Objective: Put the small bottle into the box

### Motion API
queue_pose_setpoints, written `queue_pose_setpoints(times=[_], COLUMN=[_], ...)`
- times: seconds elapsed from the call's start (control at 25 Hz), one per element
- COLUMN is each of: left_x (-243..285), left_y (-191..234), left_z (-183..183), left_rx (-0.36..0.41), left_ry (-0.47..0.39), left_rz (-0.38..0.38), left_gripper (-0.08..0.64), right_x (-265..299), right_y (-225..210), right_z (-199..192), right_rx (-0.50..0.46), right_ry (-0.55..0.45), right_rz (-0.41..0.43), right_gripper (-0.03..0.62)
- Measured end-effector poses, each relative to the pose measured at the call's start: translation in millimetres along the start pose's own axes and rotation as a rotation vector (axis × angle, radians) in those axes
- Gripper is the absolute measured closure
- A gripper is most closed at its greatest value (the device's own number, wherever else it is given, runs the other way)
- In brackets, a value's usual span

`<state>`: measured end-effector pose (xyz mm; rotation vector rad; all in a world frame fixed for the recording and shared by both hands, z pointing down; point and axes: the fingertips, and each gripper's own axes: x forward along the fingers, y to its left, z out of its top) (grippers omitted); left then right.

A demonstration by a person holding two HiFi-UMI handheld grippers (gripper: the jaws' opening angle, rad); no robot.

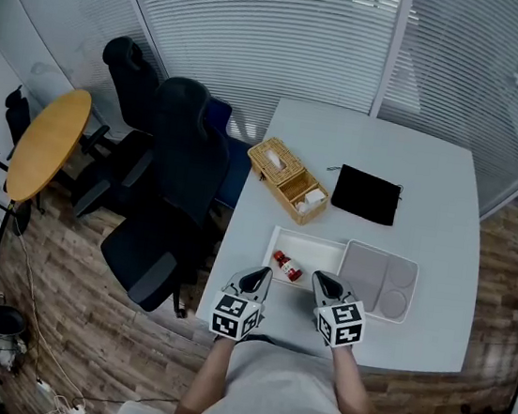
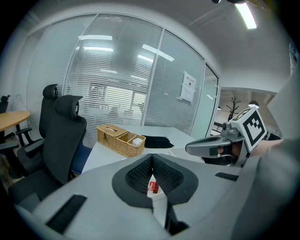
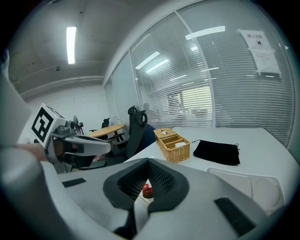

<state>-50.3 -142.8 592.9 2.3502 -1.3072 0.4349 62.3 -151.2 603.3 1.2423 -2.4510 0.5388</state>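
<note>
A small red-and-white bottle (image 1: 286,266) lies on its side in the left part of the open white box (image 1: 320,248) near the table's front edge. It shows through the jaw gap in the left gripper view (image 2: 153,187) and as a red cap in the right gripper view (image 3: 147,191). My left gripper (image 1: 258,275) hovers at the box's front left corner, shut and empty, just short of the bottle. My right gripper (image 1: 322,279) sits at the box's front right corner, also shut with nothing held. Both point down and away from me.
A grey lid (image 1: 379,279) with a round recess lies against the box's right side. Further back stand a wicker basket (image 1: 286,178) with small items and a flat black pouch (image 1: 367,195). Black office chairs (image 1: 171,190) crowd the table's left edge.
</note>
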Motion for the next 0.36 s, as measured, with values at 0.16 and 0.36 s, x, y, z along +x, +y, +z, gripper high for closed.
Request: queue_pose_setpoints(times=[0.16,0.36], left_x=[0.4,-0.3], left_y=[-1.6,-3.8], left_z=[-0.3,-1.2], left_rx=[-0.001,0.003], left_ry=[0.002,-0.001], left_rz=[-0.002,-0.006], left_gripper=[0.532,0.532], right_x=[-2.0,-4.3], right_y=[-0.6,1.1], right_z=[-0.6,1.0], right_rx=[0.003,0.025], right_ry=[-0.003,-0.018], right_rz=[0.0,0.003], right_gripper=[0.577,0.577])
